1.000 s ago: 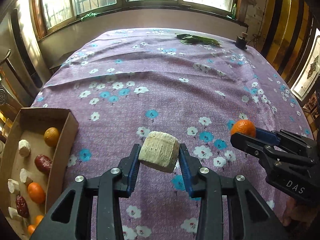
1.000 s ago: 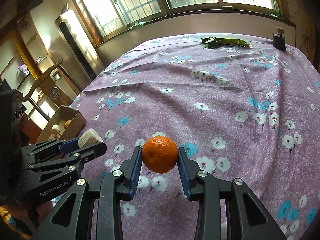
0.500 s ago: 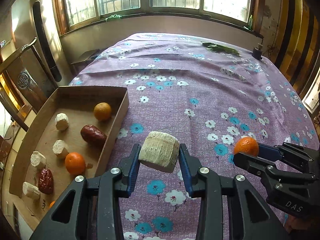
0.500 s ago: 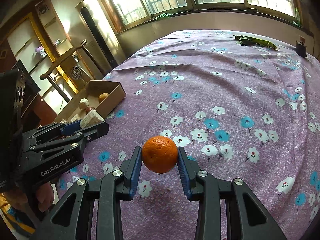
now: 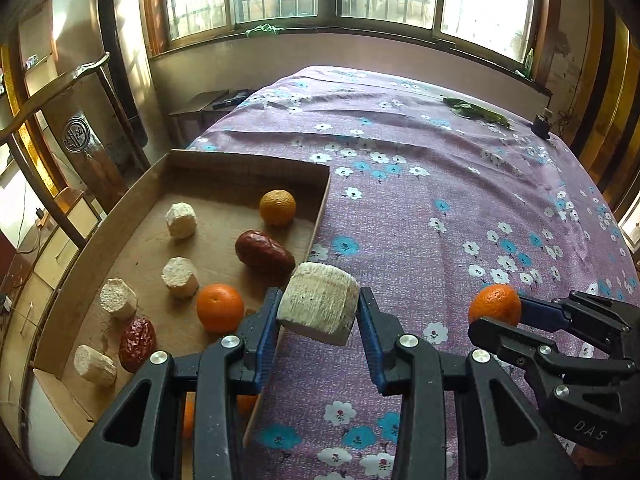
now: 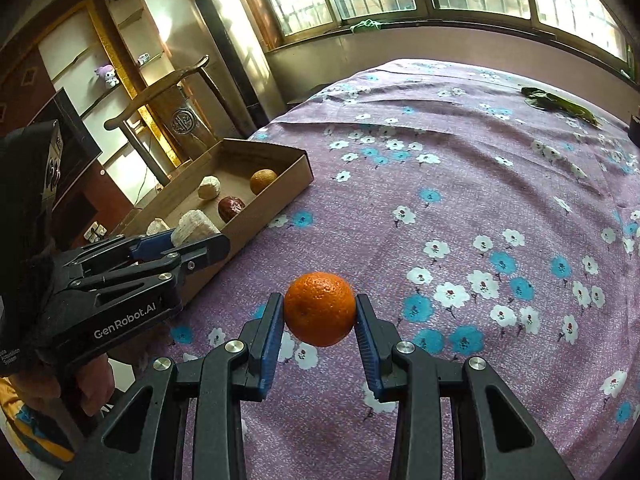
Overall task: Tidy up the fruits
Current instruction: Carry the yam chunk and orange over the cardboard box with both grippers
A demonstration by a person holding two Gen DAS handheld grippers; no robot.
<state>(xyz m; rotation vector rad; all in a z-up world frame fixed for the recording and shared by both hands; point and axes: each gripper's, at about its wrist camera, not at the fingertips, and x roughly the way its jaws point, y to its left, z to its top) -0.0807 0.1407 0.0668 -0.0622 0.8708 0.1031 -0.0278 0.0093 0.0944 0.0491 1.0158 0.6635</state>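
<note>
Two loads are riding in at once. I am looking down on the floral-clothed counter (image 5: 420,216), then the cardboard tray (image 5: 248,164) at its left edge. My left gripper (image 5: 318,312) is pinching the pale ridged chunk (image 5: 318,306) right over the tray's near wall; my right gripper (image 6: 319,312) is clamping the orange (image 6: 319,309) above the cloth. Releasing the chunk here is risking a bounce off the wall, or knocking the date (image 5: 262,254).
</note>
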